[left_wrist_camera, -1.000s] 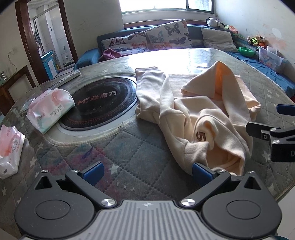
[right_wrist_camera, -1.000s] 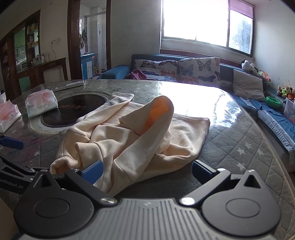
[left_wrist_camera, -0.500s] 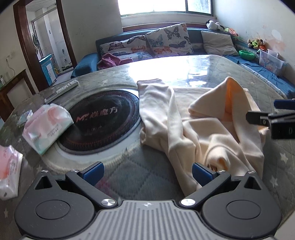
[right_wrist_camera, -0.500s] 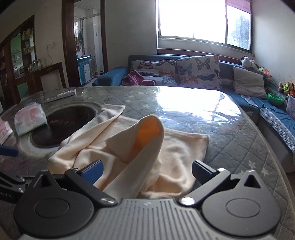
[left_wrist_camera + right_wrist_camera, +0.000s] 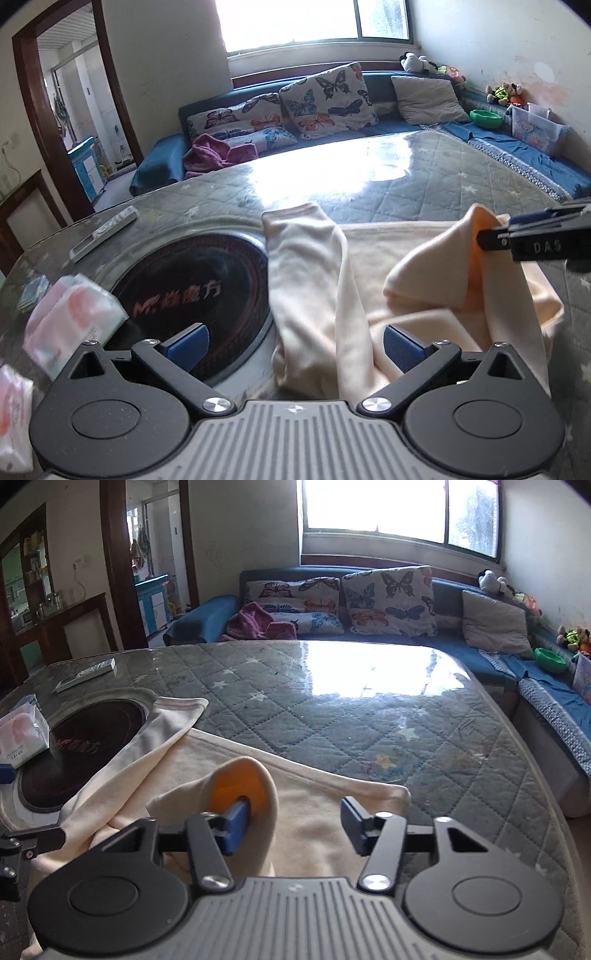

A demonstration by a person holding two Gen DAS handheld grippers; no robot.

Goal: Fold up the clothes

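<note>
A cream sweatshirt point(image 5: 424, 295) lies rumpled on the quilted table point(image 5: 332, 716). One sleeve point(image 5: 303, 258) stretches away toward the far side. A raised fold with an orange inside point(image 5: 236, 786) stands up near the middle. My left gripper point(image 5: 294, 347) hangs open low over the near end of that sleeve, which runs between its blue pads point(image 5: 188, 345). My right gripper point(image 5: 295, 825) is open, its jaws partly narrowed. Its left pad point(image 5: 236, 827) sits inside the orange opening, so the fold's cream wall lies between the jaws. From the left wrist view, the right gripper point(image 5: 498, 229) is side-on at the fold.
A black round hob point(image 5: 192, 284) is set into the table left of the sweatshirt. Tissue packs point(image 5: 70, 321) lie at the left edge and a remote point(image 5: 103, 232) lies farther back. A blue sofa with butterfly pillows point(image 5: 388, 598) runs behind the table and along its right side.
Both grippers have moved forward over the sweatshirt. The right jaws have narrowed, and the left pad has gone into the raised fold's opening. The sleeve now lies between the left jaws.
</note>
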